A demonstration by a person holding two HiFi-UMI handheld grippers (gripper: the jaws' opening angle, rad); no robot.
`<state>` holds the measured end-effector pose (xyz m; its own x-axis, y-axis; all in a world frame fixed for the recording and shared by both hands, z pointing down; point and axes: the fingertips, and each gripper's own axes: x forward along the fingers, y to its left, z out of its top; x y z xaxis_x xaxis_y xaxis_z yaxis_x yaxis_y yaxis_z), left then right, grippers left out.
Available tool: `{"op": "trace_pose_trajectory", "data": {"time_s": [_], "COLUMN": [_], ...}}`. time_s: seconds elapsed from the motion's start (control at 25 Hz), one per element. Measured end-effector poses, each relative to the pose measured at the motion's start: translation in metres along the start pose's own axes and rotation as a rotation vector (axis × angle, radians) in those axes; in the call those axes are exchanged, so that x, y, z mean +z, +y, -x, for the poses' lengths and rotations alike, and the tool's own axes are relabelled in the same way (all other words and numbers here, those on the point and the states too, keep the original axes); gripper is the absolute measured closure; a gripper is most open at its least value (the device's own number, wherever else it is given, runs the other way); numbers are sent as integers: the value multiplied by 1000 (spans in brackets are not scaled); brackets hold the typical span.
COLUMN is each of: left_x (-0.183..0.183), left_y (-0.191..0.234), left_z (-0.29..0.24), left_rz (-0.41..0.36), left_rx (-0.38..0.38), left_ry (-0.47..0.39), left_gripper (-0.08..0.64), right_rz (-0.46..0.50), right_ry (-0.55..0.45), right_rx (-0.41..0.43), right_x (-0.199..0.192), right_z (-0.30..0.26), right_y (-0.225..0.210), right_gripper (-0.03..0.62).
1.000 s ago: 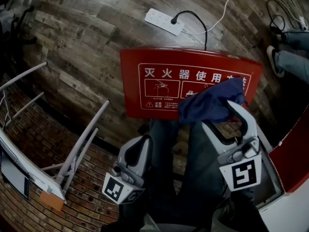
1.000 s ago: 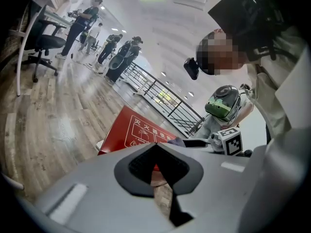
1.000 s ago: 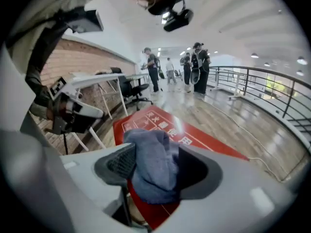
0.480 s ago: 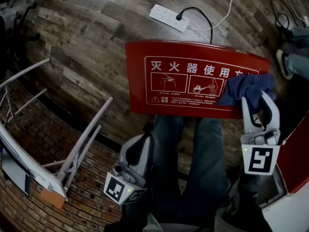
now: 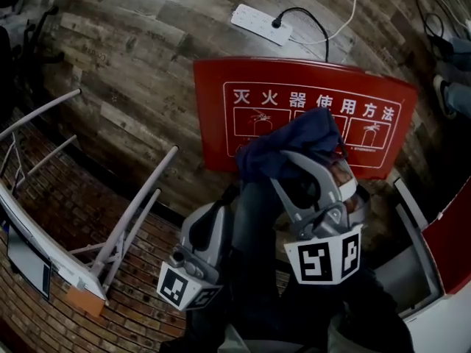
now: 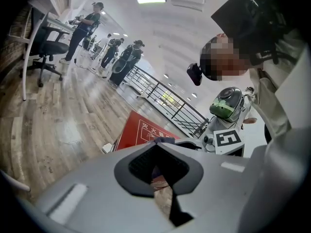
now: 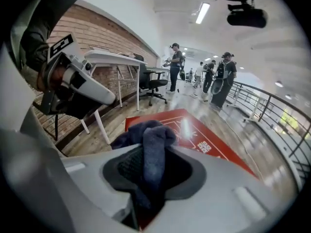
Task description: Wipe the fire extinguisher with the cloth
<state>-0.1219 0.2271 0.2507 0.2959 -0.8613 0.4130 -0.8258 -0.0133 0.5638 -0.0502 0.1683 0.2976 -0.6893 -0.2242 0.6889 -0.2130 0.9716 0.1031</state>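
Note:
My right gripper (image 5: 305, 162) hangs over the near edge of a red fire-extinguisher box lid (image 5: 221, 116) printed with white instructions. A dark blue cloth (image 5: 287, 142) is bunched between its jaws, which are closing on it. In the right gripper view the cloth (image 7: 150, 147) fills the gap of that gripper (image 7: 148, 178) and spills forward over the red lid (image 7: 204, 140). My left gripper (image 5: 213, 218) stays low beside the person's legs, shut and holding nothing; it (image 6: 163, 178) looks toward the lid (image 6: 141, 132). No extinguisher body shows plainly.
A white power strip (image 5: 261, 24) with cables lies on the wood floor beyond the lid. White table legs (image 5: 125, 219) stand at the left over brick-patterned flooring. A red and white cabinet (image 5: 441, 263) is at the right. Several people, an office chair (image 6: 48, 47) and a railing (image 6: 165, 96) are far off.
The right gripper swung right along the lid with the cloth, then came back left and nearer, to the middle of the lid's near edge. The left gripper stayed put.

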Motion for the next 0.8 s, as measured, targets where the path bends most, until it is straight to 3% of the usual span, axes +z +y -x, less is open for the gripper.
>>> {"op": "trace_pose_trajectory", "data": {"time_s": [0.08,0.16,0.32,0.44,0.52,0.56,0.68,0.76,0.8], "left_x": [-1,-3,-3,-7,-12,-13,-13,-11,-10], "left_y": [0,-1,-3,-6,-8,-8,-11,-13,-13], "left_z": [0,1,-4,-6,-8,-9,-11,-12,-13], "left_rz": [1,8,29,34,24,20,10,-1,-4], "left_rx": [-2,-4,-16,-25,-28,-29,-31,-31,-30], "left_ry": [5,6,-4,2,13,18,31,32,31], "left_gripper": [555,555,555,555,555,555,555,555,555], "right_rz": [-9,-39,-271,-289,-329,-328,-128,-19,-13], "right_ry": [-20,21,182,151,98,83,18,-21,-23], "right_rx": [-32,-117,-349,-403,-358,-295,-64,4,14], "right_x": [-12,-42,-120,-111,-88,-74,-21,-1,-2], "right_z": [15,45,112,107,82,65,14,1,2], "right_y": [-19,-50,-97,-96,-77,-59,0,18,19], "right_gripper": [485,485,485,485,486,486,485,486,485]}}
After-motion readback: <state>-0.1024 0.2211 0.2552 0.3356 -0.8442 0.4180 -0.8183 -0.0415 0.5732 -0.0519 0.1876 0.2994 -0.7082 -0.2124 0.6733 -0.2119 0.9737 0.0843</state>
